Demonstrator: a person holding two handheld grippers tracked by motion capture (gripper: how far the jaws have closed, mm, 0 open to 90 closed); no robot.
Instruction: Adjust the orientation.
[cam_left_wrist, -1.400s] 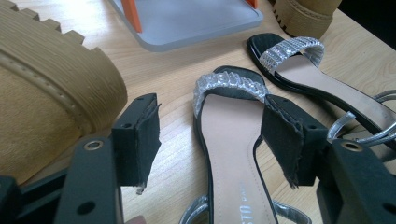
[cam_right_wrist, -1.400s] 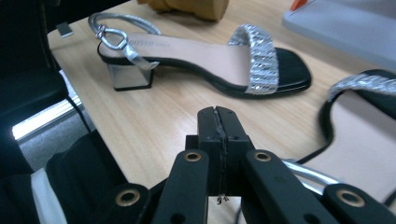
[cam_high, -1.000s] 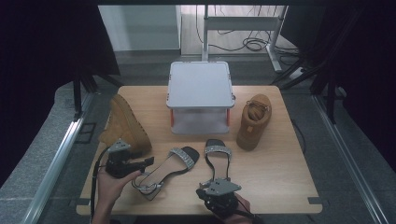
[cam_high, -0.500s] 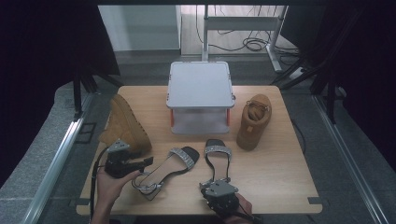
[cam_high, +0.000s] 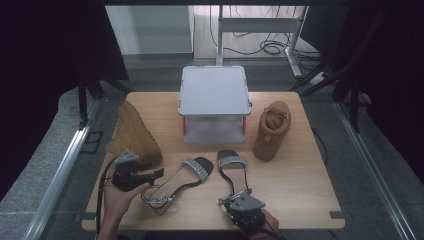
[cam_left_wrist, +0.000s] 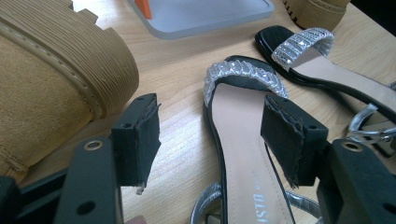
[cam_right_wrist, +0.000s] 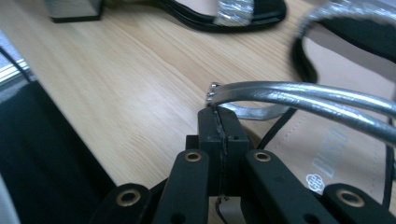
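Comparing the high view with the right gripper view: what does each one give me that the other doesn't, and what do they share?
High view alone: the whole layout, with the white stand at the back, a tan boot lying on its side at left, another tan boot at right, and the left gripper open beside the left sandal.

Right gripper view alone: the jaws pressed together on the tip of the silver ankle strap, and print on the insole.

Both: the right gripper, the right sandal, the wooden table.
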